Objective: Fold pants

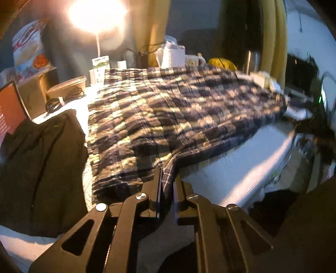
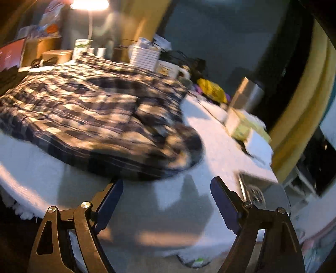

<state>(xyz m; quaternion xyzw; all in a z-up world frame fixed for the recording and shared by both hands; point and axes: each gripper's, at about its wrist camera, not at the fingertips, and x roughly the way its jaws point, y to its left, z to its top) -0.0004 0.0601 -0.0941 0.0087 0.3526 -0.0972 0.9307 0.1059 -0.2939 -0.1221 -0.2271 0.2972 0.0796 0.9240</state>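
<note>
The plaid pants (image 1: pixel 168 113) lie spread over a table with a white cover (image 1: pixel 241 168), dark blue and pale checks. My left gripper (image 1: pixel 167 174) is shut on the near hem of the plaid pants, cloth pinched between its fingers. In the right wrist view the plaid pants (image 2: pixel 94 117) lie bunched at the left and middle of the white cover (image 2: pixel 220 151). My right gripper (image 2: pixel 167 184) is open and empty, just in front of the pants' near edge, above the cover.
A black garment (image 1: pixel 40 163) lies left of the pants. A lit lamp (image 1: pixel 96 14), a round tub (image 1: pixel 69 86), a white ribbed container (image 2: pixel 145 55), mugs (image 2: pixel 172 70), a steel tumbler (image 2: pixel 247 94) and boxes (image 2: pixel 243 124) crowd the table's far and right edges.
</note>
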